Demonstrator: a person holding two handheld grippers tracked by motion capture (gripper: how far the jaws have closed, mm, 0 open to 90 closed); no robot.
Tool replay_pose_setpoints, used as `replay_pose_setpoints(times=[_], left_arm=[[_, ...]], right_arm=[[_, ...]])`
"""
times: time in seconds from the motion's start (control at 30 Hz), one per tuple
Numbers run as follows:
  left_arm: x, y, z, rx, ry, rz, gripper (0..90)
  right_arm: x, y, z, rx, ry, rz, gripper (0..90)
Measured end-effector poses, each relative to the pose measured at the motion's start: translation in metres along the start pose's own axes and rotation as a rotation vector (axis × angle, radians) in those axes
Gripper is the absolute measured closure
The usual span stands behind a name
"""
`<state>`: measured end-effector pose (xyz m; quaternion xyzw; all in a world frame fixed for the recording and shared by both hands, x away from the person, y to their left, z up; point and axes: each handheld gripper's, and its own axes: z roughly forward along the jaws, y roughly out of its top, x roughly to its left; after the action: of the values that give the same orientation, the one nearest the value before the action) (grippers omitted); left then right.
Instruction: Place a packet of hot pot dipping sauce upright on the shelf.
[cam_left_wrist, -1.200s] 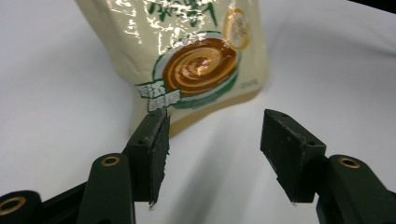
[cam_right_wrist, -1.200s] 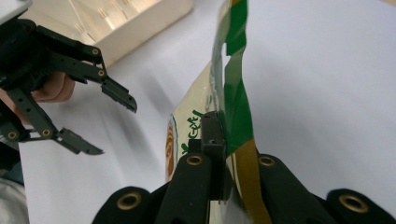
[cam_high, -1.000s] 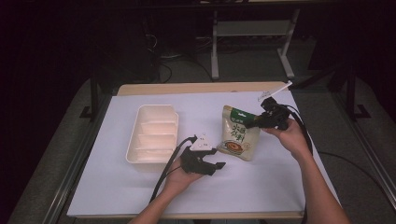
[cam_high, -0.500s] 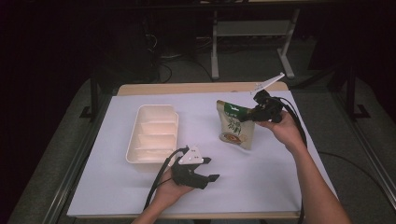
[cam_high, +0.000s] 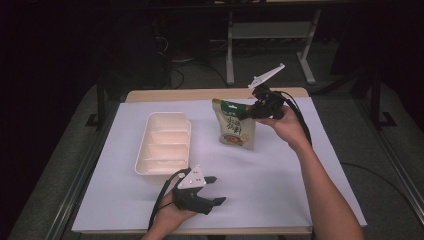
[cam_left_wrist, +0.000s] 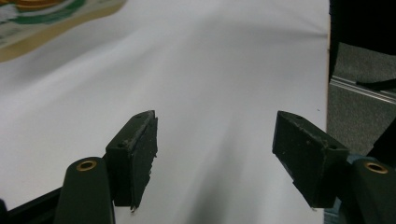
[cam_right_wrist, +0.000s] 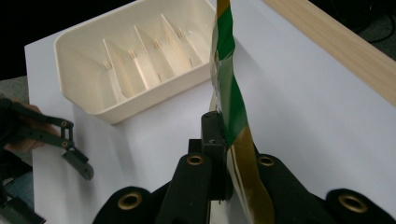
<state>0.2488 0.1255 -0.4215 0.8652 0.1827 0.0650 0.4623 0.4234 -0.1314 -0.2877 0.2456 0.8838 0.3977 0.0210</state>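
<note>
Green and gold print covers the pouch (cam_high: 236, 128), which hangs upright right of centre in the high view, its top edge clenched by the right gripper (cam_high: 248, 113). In the right gripper view the pouch (cam_right_wrist: 229, 112) shows edge-on as a thin green and gold strip rising between the shut jaws; its lower end is cut off at the bottom edge, and its print cannot be read. Whether its bottom touches the white sheet (cam_high: 280, 170) is hard to tell. The cream tray (cam_high: 164, 143) lies left of centre, its dividers plain in the right gripper view (cam_right_wrist: 84, 44), its far corner cut off at the top edge there. The left gripper (cam_high: 214, 190) sits at the lower centre of the high view, well apart from the pouch; its jaws have just been opening and stand released, nothing between them. In the left gripper view a blurred corner of the pouch (cam_left_wrist: 42, 18) shows at upper left.
</note>
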Motion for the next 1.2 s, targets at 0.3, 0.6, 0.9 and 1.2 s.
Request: replay_pose_setpoints(times=[0.3,0.6,0.9,1.2], left_arm=[[-0.005,-0.005,-0.005,-0.005,-0.010,0.017,29.7],[-0.006,-0.010,-0.005,-0.008,-0.017,0.020,28.8],[-0.006,-0.012,-0.004,-0.008,-0.029,0.015,28.4],[-0.004,-0.014,-0.001,-0.007,-0.052,0.015,27.2]], right_arm=[[0.005,0.031,0.015,-0.018,0.026,-0.039,89.4],[0.008,0.066,0.037,-0.023,0.064,-0.069,89.4],[0.007,0.088,0.049,-0.041,0.088,-0.076,89.4],[0.008,0.112,0.067,-0.047,0.105,-0.072,89.4]])
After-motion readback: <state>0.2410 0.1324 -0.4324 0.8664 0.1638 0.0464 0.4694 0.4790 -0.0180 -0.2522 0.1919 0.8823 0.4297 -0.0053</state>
